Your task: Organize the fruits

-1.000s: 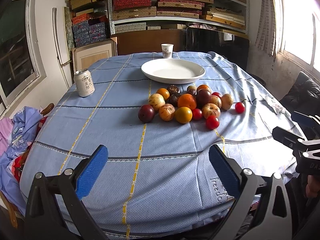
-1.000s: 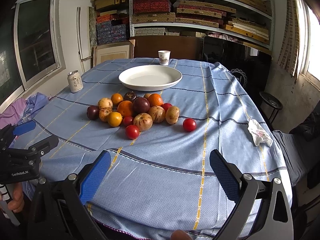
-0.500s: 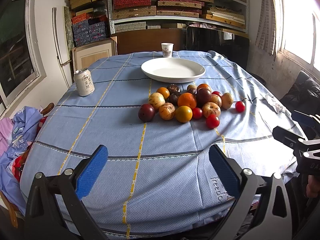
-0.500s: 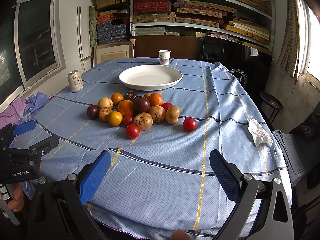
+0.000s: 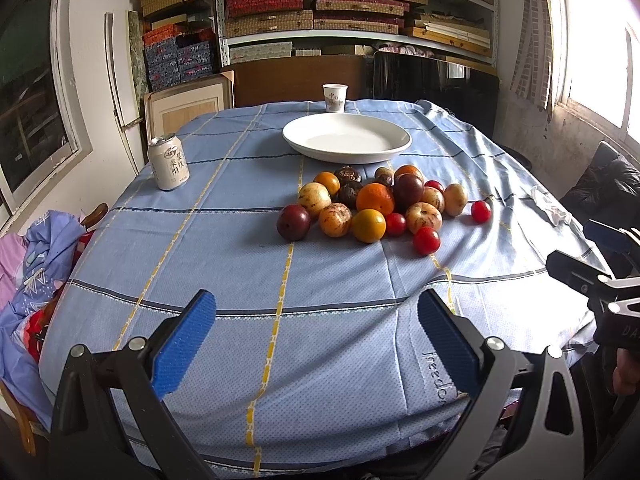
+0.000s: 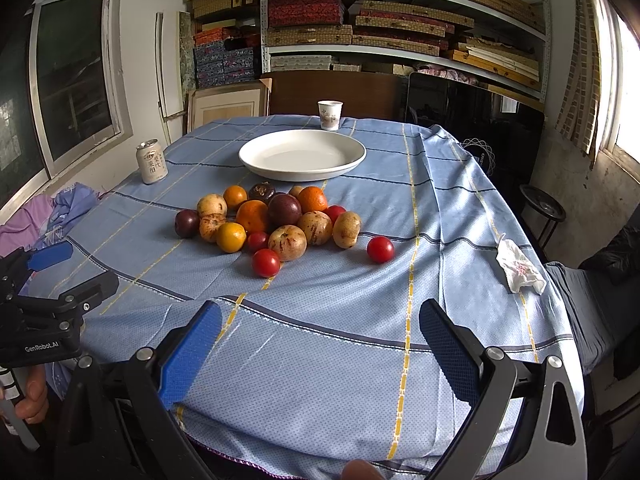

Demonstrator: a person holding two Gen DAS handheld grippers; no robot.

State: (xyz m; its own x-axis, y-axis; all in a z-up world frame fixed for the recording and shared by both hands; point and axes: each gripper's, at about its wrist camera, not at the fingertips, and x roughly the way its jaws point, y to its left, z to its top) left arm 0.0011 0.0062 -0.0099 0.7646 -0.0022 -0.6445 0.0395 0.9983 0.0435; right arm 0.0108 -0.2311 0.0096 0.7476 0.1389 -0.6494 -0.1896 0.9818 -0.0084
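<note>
Fruit: mixed round fruit pile (image 5: 372,208) mid-frame, unsorted.
Plate: wide white ceramic plate (image 5: 347,155) just behind, bare, likely your drop spot.
Grippers: left gripper (image 5: 316,336), right gripper (image 6: 320,346) spread, holding nothing.

A table under a blue checked cloth (image 5: 224,264) fills the room. Behind it, metal shelves (image 6: 404,24) hold stacked boxes against a white wall. Windows (image 5: 592,52) on both sides let in daylight. A dark round stool (image 6: 542,204) stands at the right.
</note>
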